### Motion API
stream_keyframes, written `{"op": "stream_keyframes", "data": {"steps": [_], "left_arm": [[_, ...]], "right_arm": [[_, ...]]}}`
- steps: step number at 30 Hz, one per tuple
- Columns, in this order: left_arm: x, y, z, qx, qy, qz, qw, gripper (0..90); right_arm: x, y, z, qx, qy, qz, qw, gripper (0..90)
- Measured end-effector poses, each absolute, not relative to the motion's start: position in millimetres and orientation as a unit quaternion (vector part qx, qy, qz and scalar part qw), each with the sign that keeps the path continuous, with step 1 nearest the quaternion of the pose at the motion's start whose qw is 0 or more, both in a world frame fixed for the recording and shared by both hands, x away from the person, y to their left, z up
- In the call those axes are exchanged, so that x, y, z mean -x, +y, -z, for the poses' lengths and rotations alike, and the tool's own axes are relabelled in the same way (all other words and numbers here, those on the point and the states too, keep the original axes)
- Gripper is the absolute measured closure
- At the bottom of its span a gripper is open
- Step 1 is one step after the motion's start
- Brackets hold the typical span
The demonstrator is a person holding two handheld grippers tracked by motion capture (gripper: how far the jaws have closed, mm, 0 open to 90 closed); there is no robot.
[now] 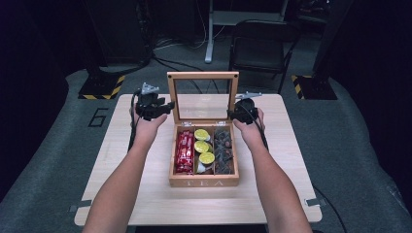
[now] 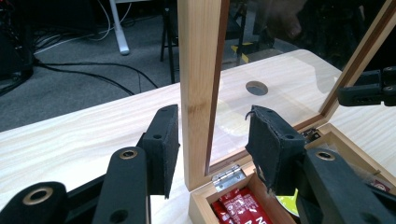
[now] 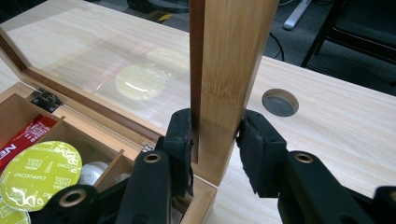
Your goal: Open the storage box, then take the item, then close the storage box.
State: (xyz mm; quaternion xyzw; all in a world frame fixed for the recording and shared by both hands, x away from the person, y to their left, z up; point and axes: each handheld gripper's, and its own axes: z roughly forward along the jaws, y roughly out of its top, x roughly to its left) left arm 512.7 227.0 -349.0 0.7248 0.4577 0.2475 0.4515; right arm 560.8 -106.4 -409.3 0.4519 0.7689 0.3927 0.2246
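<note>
Now my right hand-held gripper (image 3: pixel 212 140) clamps the tea box lid (image 1: pixel 202 76); the left hand-held gripper (image 2: pixel 212 147) straddles it loosely, so I'd swing both evenly.

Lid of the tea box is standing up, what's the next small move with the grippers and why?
Probably draw the left gripper clear of the lid: its jaws stand apart either side of the frame without pressing it, while the right gripper is clamped on the other side and steadies it.
</note>
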Motion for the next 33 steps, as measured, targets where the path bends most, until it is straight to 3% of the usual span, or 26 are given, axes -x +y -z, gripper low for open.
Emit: {"op": "stream_keyframes", "data": {"steps": [33], "left_arm": [[-507.8,241.3,353.9,-0.725,0.464,-0.242,0.448,53.1]], "right_arm": [[-574.3,-106.2,411.1,-0.47,0.762,-0.393,0.209,64.7]]}}
